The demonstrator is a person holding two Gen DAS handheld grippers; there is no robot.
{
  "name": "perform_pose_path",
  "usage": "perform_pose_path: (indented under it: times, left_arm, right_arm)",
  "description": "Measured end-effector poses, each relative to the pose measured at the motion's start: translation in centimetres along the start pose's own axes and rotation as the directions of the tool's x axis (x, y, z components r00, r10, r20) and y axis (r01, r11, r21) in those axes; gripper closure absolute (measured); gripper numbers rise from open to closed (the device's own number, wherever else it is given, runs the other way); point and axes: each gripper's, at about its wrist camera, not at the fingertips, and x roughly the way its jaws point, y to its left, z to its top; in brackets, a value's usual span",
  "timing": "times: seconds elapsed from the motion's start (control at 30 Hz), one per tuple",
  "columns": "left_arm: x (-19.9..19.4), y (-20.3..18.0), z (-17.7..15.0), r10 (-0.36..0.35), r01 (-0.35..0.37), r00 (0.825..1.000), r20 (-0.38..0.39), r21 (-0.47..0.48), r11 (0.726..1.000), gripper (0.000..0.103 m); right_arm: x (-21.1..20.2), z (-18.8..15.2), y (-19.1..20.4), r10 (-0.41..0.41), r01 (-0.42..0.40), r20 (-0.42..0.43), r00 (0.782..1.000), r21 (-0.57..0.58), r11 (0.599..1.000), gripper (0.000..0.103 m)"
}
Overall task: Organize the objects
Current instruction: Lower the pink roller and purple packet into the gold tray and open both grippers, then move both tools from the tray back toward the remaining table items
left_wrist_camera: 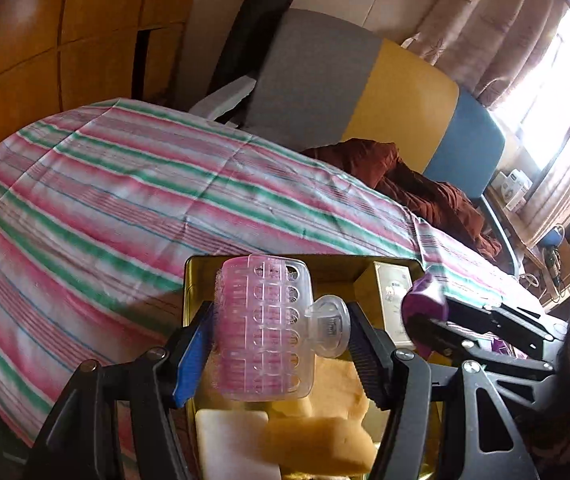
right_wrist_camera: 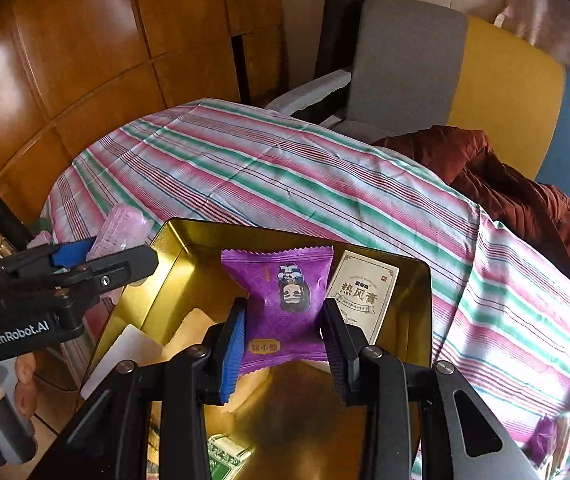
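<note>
With my right tool clamped on the purple foil snack packet and my left tool gripping the pink clear-plastic hair roller, both hang directly above the gold metal tin, so release means straight down.

Tin on table; card box, sponges in tin; chairs behind table; jacket on chair.

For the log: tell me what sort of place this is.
Most likely a room in a home, perhaps a bedroom or living room: a striped cloth covers the work surface, curtains hang at a bright window, and wooden cabinet doors line the wall.
</note>
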Motion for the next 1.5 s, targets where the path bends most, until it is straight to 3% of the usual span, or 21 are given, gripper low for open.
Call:
perform_pose_path:
  times: [0.2, 0.27, 0.4, 0.63, 0.7, 0.8, 0.87, 1.07, 1.3, 1.5]
  left_arm:
    - [2.4, 0.5, 0.8, 0.008, -0.008, 0.999, -0.048, -0.018, 1.000, 0.038]
    - [3.2, 0.8, 1.0, 0.051, -0.053, 0.997, -0.058, -0.027, 0.998, 0.037]
    - [3.6, 1.6, 0.9, 0.076, -0.080, 0.995, -0.066, -0.054, 0.995, 0.029]
    - [0.9, 2.2, -0.3, 0.122, -0.122, 0.993, -0.008, -0.060, 0.991, 0.029]
    - [-0.3, 2.2, -0.8, 0.126, -0.125, 0.992, 0.013, -0.066, 0.990, 0.029]
    - [-2.0, 1.9, -1.7, 0.124, -0.121, 0.992, 0.038, -0.067, 0.990, 0.029]
    - [-2.9, 1.5, -2.4, 0.123, -0.119, 0.991, 0.051, -0.066, 0.991, 0.029]
    - [-5.0, 0.3, -5.4, 0.107, -0.103, 0.992, 0.064, -0.069, 0.992, 0.029]
    - [-6.7, -2.0, -8.2, 0.111, -0.109, 0.990, 0.084, -0.027, 0.994, 0.029]
    - [-7.1, -3.8, -9.8, 0.120, -0.122, 0.989, 0.088, 0.014, 0.992, 0.029]
  right_arm:
    - [1.6, 0.7, -0.1, 0.004, -0.003, -0.021, 1.000, 0.022, 1.000, 0.065]
    - [2.0, 1.1, -0.2, -0.003, 0.004, -0.017, 1.000, 0.031, 0.999, 0.064]
    - [2.4, 1.4, -0.4, -0.005, 0.006, -0.014, 1.000, 0.048, 0.999, 0.058]
    - [1.2, 0.0, -0.4, -0.001, 0.001, 0.004, 1.000, 0.043, 0.999, 0.048]
    - [0.5, -0.6, -0.4, -0.004, 0.004, 0.011, 1.000, 0.042, 0.999, 0.041]
    - [-0.7, -1.7, -0.1, -0.016, 0.015, 0.029, 0.999, 0.032, 0.999, 0.037]
    - [-1.6, -2.5, 0.3, -0.034, 0.033, 0.044, 0.998, 0.021, 0.999, 0.029]
    - [-4.0, -4.7, 1.5, -0.062, 0.063, 0.085, 0.994, -0.005, 0.998, 0.021]
    - [-6.6, -7.0, 2.0, -0.104, 0.106, 0.146, 0.984, -0.007, 0.994, 0.000]
    - [-7.6, -9.1, 1.1, -0.146, 0.144, 0.149, 0.978, 0.024, 0.989, 0.000]
